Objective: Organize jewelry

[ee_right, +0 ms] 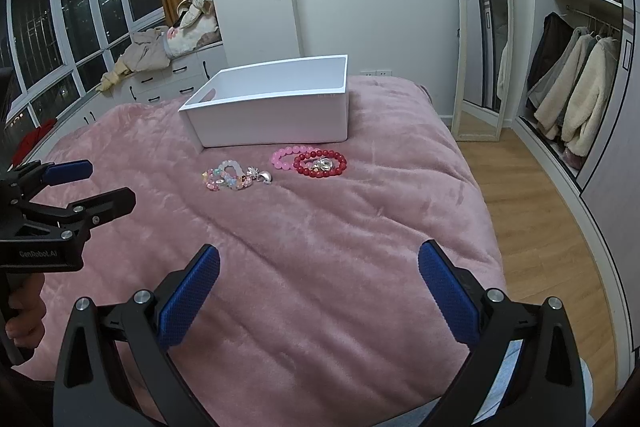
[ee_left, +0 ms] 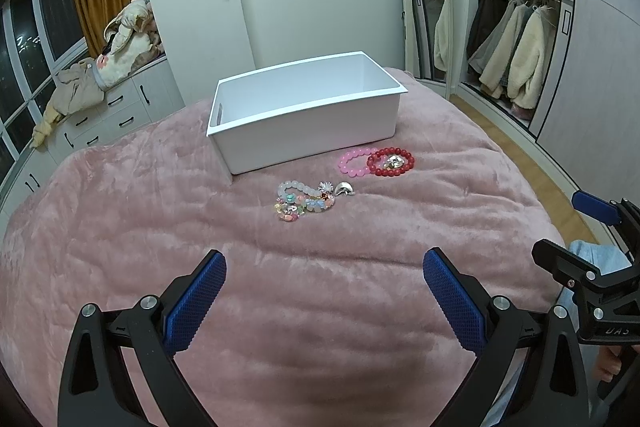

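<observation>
pink blanket [ee_left: 120, 227] covers the bed. white box [ee_left: 308, 115] sits on it at the far side, open top. left gripper [ee_left: 324, 267] and right gripper [ee_right: 318, 263] hover over the near edge, fingers spread wide, holding nothing. red bracelet [ee_left: 390, 163] overlaps pink bracelet [ee_left: 354, 163] just in front of the box; pastel bead bracelets [ee_left: 300, 201] with silver charm [ee_left: 344, 190] lie nearer.

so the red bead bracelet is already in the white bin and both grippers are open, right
Not quite. The red bead bracelet is not in the white bin; it lies on the pink blanket in front of it, overlapping the pink bead bracelet. The right wrist view shows this. The left gripper and right gripper are open.
</observation>
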Available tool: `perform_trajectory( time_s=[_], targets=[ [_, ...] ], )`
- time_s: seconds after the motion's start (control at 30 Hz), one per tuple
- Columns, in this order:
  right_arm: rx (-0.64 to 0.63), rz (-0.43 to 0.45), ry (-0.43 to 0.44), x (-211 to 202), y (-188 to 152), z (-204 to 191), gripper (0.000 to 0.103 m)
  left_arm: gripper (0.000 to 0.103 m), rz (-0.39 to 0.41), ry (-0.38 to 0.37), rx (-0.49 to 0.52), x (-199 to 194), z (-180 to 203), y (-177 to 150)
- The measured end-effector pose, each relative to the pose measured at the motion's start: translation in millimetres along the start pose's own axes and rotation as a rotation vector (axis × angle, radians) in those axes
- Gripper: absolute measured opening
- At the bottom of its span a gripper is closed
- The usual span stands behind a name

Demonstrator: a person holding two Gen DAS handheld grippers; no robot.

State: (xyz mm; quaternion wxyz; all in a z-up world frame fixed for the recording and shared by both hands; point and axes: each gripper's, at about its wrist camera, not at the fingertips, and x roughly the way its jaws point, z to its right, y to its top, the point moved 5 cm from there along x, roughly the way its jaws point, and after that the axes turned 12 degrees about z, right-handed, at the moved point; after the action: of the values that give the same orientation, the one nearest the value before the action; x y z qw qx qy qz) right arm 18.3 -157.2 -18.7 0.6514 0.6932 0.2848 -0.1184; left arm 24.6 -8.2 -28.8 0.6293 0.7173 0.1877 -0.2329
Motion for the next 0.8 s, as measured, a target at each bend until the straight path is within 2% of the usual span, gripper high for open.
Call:
perform_trajectory(
  time_s=[0.8],
  targets=[
    [-0.007,-0.015,-0.001,6.4,-5.7,-3.5,0.098,0.100,-0.021,-0.019,-0.012,9.1,-3.2,-8.4]
  ],
)
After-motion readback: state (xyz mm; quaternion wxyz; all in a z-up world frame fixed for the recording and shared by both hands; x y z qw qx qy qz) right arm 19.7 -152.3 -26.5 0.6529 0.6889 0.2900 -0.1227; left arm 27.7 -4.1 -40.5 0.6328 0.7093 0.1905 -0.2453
